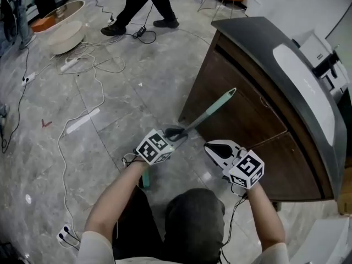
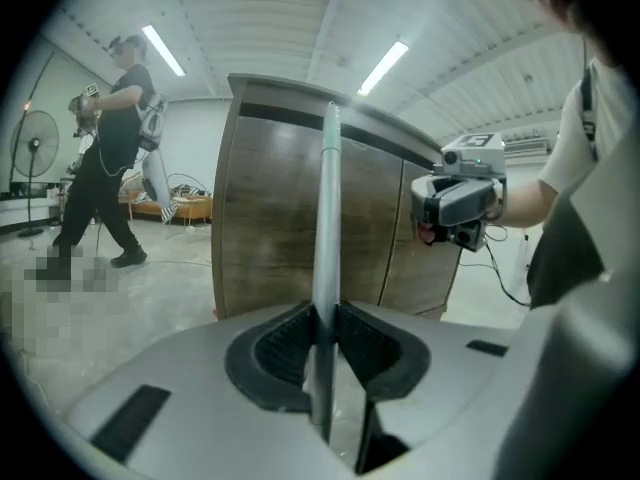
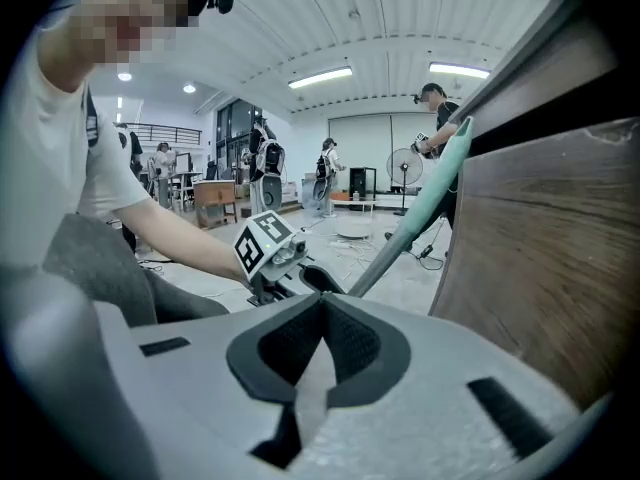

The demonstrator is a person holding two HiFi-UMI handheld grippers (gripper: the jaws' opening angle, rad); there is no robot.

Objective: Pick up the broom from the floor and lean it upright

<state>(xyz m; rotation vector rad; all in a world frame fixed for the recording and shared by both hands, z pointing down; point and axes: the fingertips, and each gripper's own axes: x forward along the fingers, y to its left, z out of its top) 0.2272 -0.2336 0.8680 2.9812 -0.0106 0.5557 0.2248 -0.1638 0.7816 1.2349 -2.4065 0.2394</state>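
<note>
The broom handle (image 1: 206,114) is a thin grey pole with a teal end (image 1: 224,99). It slants up from my left gripper (image 1: 177,133) toward the dark wooden counter (image 1: 242,120). That gripper is shut on the handle. In the left gripper view the pole (image 2: 328,198) stands upright between the pads (image 2: 290,343), in front of the counter (image 2: 265,228). The broom's lower end runs under my left arm and is hidden. My right gripper (image 1: 209,146) hovers just right of the handle, shut and holding nothing. In its own view the right gripper (image 3: 320,303) has the handle (image 3: 415,213) ahead of it.
The counter has a grey curved top (image 1: 286,70) with a white machine (image 1: 324,56) on it. Cables (image 1: 93,65) and a power strip (image 1: 82,121) lie on the marble floor at the left. A person (image 1: 140,4) walks at the far side near a shallow basin (image 1: 63,32).
</note>
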